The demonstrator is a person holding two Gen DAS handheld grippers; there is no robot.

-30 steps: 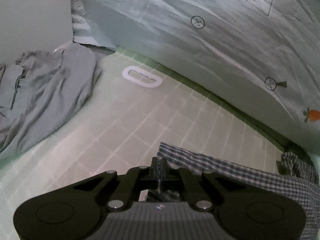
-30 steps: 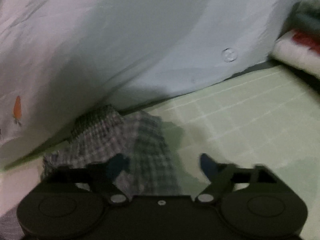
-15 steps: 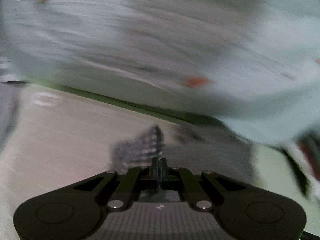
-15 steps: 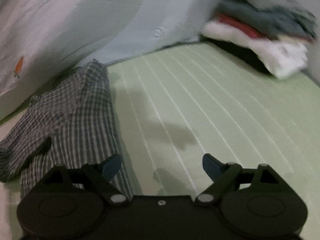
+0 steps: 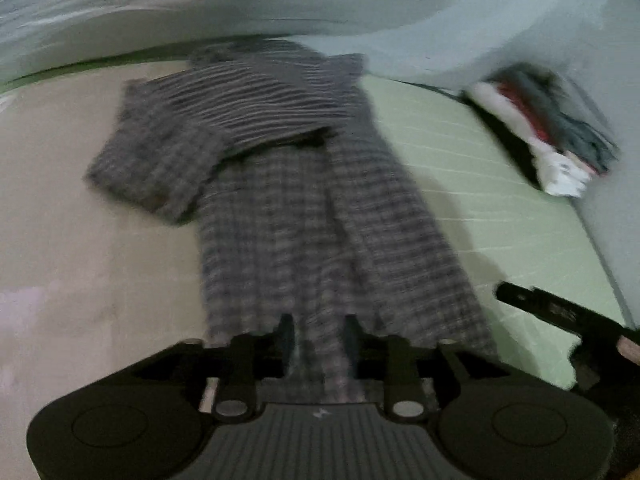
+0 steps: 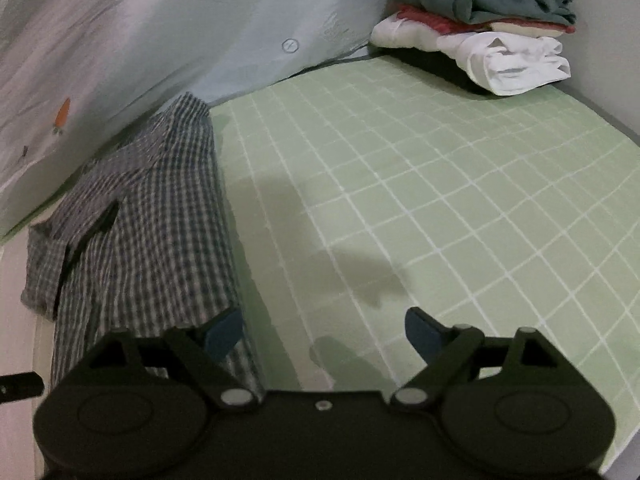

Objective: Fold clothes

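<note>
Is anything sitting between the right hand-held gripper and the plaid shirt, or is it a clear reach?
Nothing visible is in the way. The right hand-held gripper hangs open over bare green grid mat, and the plaid shirt lies just beside its left finger. The stack of folded clothes sits far off in the corner.

Home bedroom, by the look of it. Work surface is bed covered by pale green sheet (image 6: pixel 420 184) with white grid lines. Bunched along far edge, light blue duvet (image 6: pixel 168 32) printed with small carrots and round doodles, homely pattern. In corner, stack of folded clothes (image 6: pixel 492 28): white at bottom, red, then grey-green on top. Checked shirt (image 6: pixel 148 216) spread on sheet beside duvet. Plain pale wall behind stack. Soft bedding everywhere, laundry in piles: domestic setting.
</note>
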